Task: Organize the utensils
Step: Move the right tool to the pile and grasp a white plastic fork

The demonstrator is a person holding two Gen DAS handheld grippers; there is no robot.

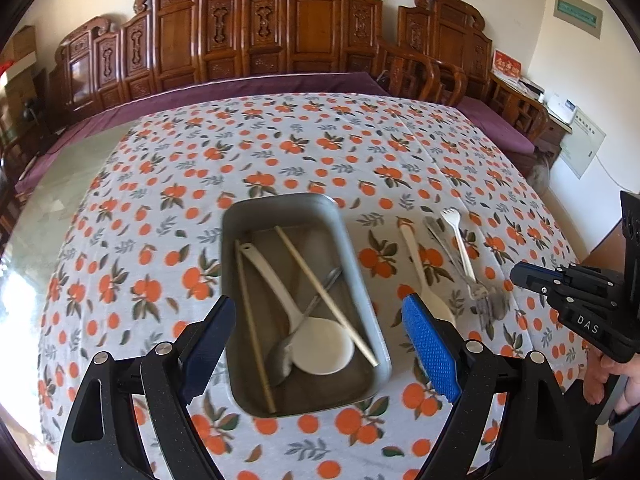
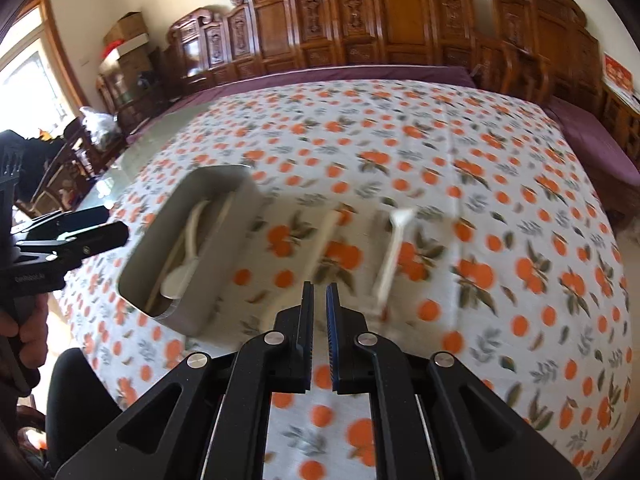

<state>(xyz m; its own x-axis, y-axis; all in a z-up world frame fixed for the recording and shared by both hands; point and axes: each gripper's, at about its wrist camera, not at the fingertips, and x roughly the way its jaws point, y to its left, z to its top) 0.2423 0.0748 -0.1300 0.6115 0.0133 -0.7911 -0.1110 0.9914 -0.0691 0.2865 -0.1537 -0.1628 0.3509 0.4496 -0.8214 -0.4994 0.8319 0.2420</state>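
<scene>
- Left wrist view: the left gripper (image 1: 316,340) hangs wide open and empty above the grey metal tray (image 1: 236,220). Already in the tray lie two chopsticks (image 1: 326,296), a white ladle-like spoon (image 1: 304,328) and a metal spoon (image 1: 298,330).
- Still on the orange-print tablecloth (image 1: 280,148), right of the tray: a white spoon (image 1: 420,272), a white fork (image 1: 460,240) and a metal fork (image 1: 456,262). Roughly half looks done.
- Right wrist view (blurred): the right gripper (image 2: 320,296) is nearly closed, holding nothing, near the loose cutlery.
</scene>
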